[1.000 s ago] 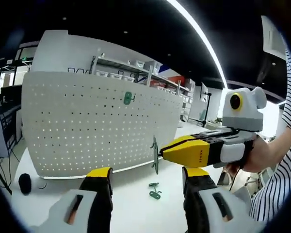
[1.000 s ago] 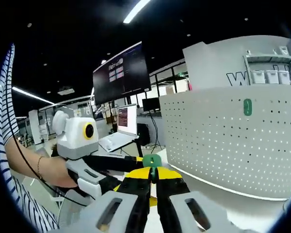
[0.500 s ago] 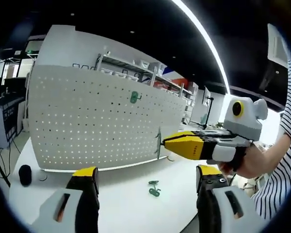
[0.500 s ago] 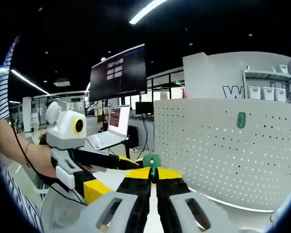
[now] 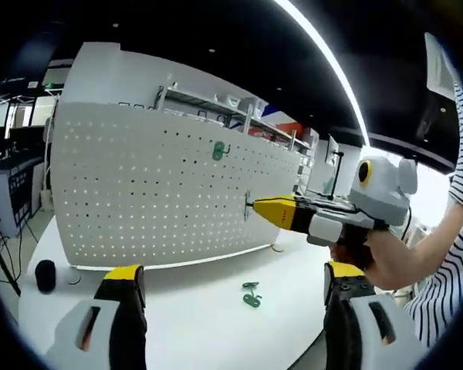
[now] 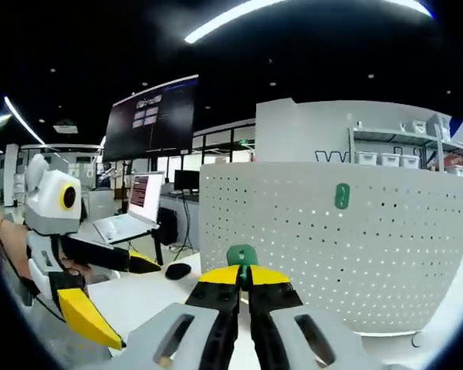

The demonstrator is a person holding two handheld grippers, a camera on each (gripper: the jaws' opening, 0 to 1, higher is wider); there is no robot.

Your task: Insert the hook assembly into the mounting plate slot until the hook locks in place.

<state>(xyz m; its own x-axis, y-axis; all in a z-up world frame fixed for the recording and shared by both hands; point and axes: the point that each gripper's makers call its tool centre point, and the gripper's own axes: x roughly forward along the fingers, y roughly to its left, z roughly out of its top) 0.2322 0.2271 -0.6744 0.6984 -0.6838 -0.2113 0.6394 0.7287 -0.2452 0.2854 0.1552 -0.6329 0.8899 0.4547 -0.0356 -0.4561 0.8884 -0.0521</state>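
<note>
The green hook assembly [image 6: 241, 255] is pinched between the pressed-together jaws of the right gripper [image 6: 242, 274], its head standing just past the yellow tips. In the left gripper view the same hook [image 5: 248, 206] sits at the nose of the right gripper [image 5: 256, 206], close to the face of the white perforated mounting plate [image 5: 139, 193], with its long axis roughly upright along the board. The plate lies straight ahead of the jaws, so the coming move looks like a forward push into a hole. The right hand is clearly the nearer one. The left gripper [image 5: 228, 289] hangs back with jaws spread wide, holding nothing.

Another green hook [image 5: 218, 149] already hangs high on the plate, and a spare green piece [image 5: 251, 294] lies on the white tabletop [image 5: 201, 308] near the plate's lower edge. Large dark letters on the wall behind are partly hidden and cannot be read.
</note>
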